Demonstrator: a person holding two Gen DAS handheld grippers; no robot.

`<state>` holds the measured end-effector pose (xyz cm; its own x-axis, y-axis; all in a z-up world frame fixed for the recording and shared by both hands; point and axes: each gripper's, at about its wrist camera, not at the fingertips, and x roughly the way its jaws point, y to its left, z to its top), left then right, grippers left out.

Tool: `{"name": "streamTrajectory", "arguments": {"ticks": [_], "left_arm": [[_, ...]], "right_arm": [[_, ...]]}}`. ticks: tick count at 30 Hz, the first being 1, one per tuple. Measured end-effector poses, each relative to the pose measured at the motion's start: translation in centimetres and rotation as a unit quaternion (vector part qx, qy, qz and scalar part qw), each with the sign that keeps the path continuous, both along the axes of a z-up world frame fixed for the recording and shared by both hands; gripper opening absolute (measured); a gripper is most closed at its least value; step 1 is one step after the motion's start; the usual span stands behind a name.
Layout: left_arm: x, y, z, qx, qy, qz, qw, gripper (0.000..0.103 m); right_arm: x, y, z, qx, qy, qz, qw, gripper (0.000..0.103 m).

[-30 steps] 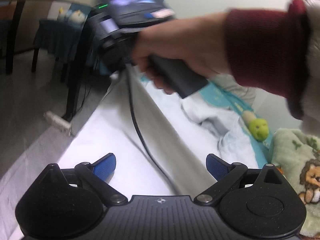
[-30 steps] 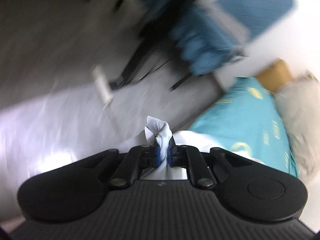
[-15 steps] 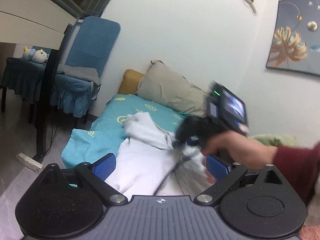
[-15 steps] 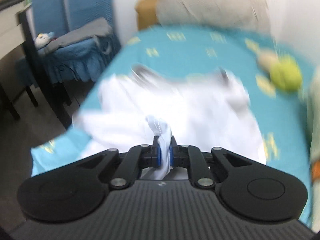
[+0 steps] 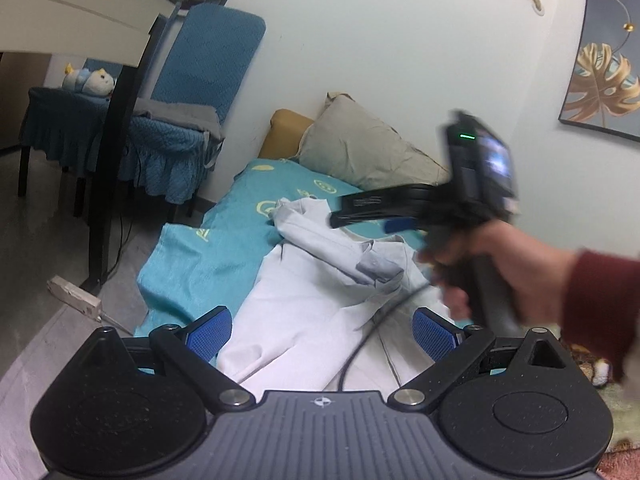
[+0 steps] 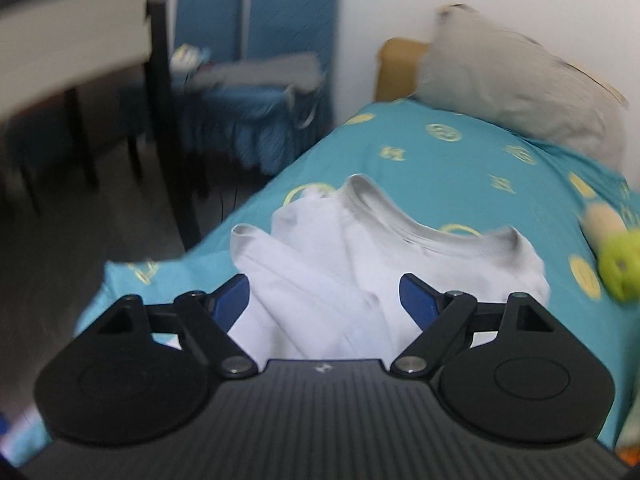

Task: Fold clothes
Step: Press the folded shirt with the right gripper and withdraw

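A white long-sleeved top [image 5: 320, 308] [image 6: 344, 268] lies crumpled on the teal bedsheet [image 5: 208, 256] [image 6: 460, 152], collar toward the pillow. My left gripper [image 5: 322, 326] is open above its lower part, nothing between the blue pads. My right gripper [image 6: 324, 298] is open too, hovering over the top near the collar. In the left wrist view the right gripper [image 5: 376, 216] shows blurred above the garment, held by a hand [image 5: 516, 272] in a dark red sleeve.
A grey pillow [image 5: 368, 156] and a yellow cushion [image 5: 286, 132] lie at the head of the bed. A blue-covered chair [image 5: 188, 120] and a dark desk leg [image 5: 116, 152] stand left. A power strip [image 5: 74, 292] lies on the floor. A green soft toy [image 6: 620, 260] rests on the right.
My right gripper swung the white top over the bed, then opened and let it drop onto the sheet. The left gripper stayed open and turned to face the bed.
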<state>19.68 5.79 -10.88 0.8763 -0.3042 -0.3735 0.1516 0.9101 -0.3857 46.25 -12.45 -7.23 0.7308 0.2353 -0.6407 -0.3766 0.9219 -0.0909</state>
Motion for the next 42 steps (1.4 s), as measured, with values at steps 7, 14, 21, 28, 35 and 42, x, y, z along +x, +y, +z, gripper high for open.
{"name": "streamTrajectory", "arguments": {"ticks": [7,14,21,28,35,42], "left_arm": [[0.7,0.0,-0.8,0.001,0.013,-0.001,0.9999,0.098],[0.6,-0.3,-0.9,-0.005,0.007,-0.012,0.9999,0.098],[0.3,-0.8,-0.3,0.000,-0.007,-0.018,0.9998,0.098],[-0.1,-1.2,0.3,0.003,-0.020,-0.022,0.9996,0.099],[-4.2,-3.3,4.2,0.033,-0.085,-0.049,0.9946,0.101],[-11.2,-5.6,6.1,0.137,-0.199,-0.083,0.9669,0.102]], "right_arm": [[2.4,3.7,-2.7,-0.104,0.037,0.025,0.994,0.031],[0.2,-1.6,0.2,-0.016,-0.086,-0.090,0.992,0.011],[1.9,-9.0,-2.7,0.070,-0.010,-0.222,0.972,0.013],[-0.3,-11.0,-3.5,0.101,0.006,-0.205,0.974,0.085],[-6.7,-10.0,-0.3,0.073,-0.060,-0.165,0.982,0.094],[-14.4,-9.2,5.3,0.020,-0.107,-0.183,0.977,0.094]]}}
